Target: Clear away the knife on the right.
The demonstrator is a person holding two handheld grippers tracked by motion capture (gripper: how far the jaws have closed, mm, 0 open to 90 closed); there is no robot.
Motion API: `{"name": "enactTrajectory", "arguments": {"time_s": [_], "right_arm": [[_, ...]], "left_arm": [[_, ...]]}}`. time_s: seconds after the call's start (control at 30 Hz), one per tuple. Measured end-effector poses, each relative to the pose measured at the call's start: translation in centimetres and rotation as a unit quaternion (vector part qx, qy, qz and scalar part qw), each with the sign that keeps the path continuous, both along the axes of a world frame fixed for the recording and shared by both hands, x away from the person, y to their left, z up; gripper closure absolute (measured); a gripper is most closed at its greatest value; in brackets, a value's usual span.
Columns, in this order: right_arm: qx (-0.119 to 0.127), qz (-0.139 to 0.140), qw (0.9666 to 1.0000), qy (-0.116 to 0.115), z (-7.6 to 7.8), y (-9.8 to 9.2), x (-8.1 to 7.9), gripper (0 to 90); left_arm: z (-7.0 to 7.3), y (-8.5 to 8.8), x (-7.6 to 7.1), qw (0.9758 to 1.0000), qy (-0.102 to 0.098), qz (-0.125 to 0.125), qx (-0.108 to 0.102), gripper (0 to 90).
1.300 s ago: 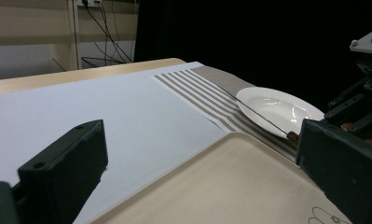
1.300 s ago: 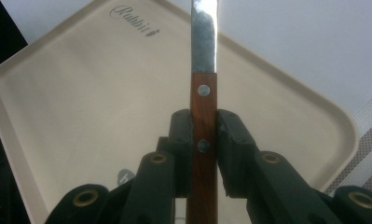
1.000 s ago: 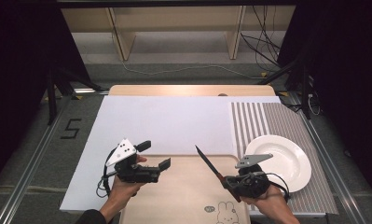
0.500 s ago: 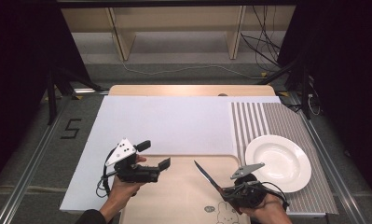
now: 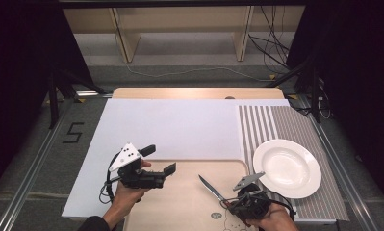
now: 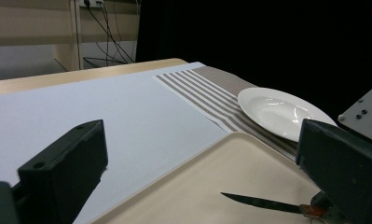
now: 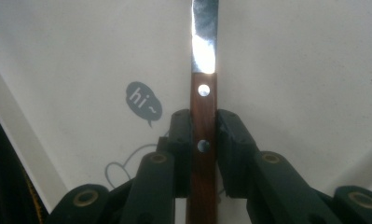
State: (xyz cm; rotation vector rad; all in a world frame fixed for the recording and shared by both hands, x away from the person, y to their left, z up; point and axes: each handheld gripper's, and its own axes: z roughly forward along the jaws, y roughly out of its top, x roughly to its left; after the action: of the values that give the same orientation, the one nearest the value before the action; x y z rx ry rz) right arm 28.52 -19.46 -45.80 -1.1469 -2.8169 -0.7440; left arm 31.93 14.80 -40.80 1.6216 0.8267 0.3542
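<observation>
**Ana:** Fingers [image 7: 230, 140] of the right gripper [image 7: 203, 140] clamp the brown wooden handle of the steel-bladed knife [image 7: 203, 126] from both sides, with the rivets showing between the pads. What has changed in the last second?

**Ben:** In the high view the right gripper [image 5: 247, 204] has come down and nearer to the person. A second ago the knife [image 5: 212, 188] stood higher, with its tip over the near edge of the white mat. Now the whole blade hangs low over the beige rounded plastic tray [image 5: 180, 211], its tip pointing far-left. I'd judge the knife is being brought down to be laid on the tray.

**Ana:** And the left gripper [image 5: 148, 166]?

**Ben:** Unmoved. Its jaws stand wide apart with nothing between them, hovering over the tray's far-left corner.

**Ana:** Room for setting down?

**Ben:** Plenty. The tray's middle is bare, and so is the white rectangular mat [image 5: 180, 130] beyond it. To the right, the round white ceramic plate [image 5: 287, 167] sits on the grey-and-white striped cloth [image 5: 271, 125], just past the tray's right edge. The left gripper view shows the blade [image 6: 260, 203] well apart from the plate [image 6: 277, 112]. The edge to mind is the tray's raised rim [image 6: 183, 175]. The printed rabbit drawing [image 7: 144, 107] lies right under the handle.
</observation>
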Motion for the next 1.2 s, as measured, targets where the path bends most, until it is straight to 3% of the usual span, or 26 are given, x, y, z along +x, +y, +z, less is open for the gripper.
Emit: {"name": "enactTrajectory", "arguments": {"time_s": [0.7,0.8,0.83,0.87,0.9,0.93,0.97,1.0,1.03,1.07,1.13,1.2], "right_arm": [[-0.038,0.0,0.9988,0.03,-0.1,0.8,-0.8,74.7],[-0.037,0.002,0.9991,0.022,0.2,0.8,-0.8,69.6],[-0.026,0.014,0.9995,-0.006,0.9,0.8,-0.9,69.6],[-0.026,0.014,0.9995,-0.006,0.9,0.8,-0.9,69.6],[-0.014,0.032,0.9989,-0.03,1.6,1.0,-0.9,74.0],[-0.014,0.032,0.9989,-0.03,1.6,1.0,-0.9,74.0],[-0.002,0.039,0.9978,-0.053,2.0,1.4,-1.0,79.3],[-0.002,0.039,0.9978,-0.053,2.0,1.4,-1.0,79.3],[0.0,0.063,0.9955,-0.071,1.9,2.1,-1.1,84.7],[0.0,0.063,0.9955,-0.071,1.9,2.1,-1.1,84.7],[0.003,0.093,0.9916,-0.089,1.5,3.0,-1.0,88.8],[0.002,0.096,0.9914,-0.089,1.3,3.3,-0.9,89.9]], "left_arm": [[0.0,0.0,0.0,1.0,0.001,0.001,-0.002,2.1],[0.0,0.0,0.0,1.0,0.0,0.0,-0.002,2.1],[0.0,0.0,0.0,1.0,0.001,0.001,-0.001,2.1],[0.0,0.0,0.0,1.0,0.001,0.001,-0.001,2.1],[0.0,0.0,0.1,1.0,0.001,0.001,0.0,2.1],[0.0,0.0,0.1,1.0,0.001,0.001,0.0,2.1],[0.0,0.0,0.1,1.0,0.001,0.001,-0.001,2.1],[0.0,0.0,0.1,1.0,0.001,0.001,-0.001,2.1],[0.0,0.0,0.1,1.0,0.001,0.002,-0.001,2.1],[0.0,0.0,0.1,1.0,0.001,0.002,-0.001,2.1],[-0.1,0.0,0.1,1.0,0.002,0.002,0.0,2.1],[0.0,0.0,0.1,1.0,0.001,0.002,-0.001,2.1]]}}
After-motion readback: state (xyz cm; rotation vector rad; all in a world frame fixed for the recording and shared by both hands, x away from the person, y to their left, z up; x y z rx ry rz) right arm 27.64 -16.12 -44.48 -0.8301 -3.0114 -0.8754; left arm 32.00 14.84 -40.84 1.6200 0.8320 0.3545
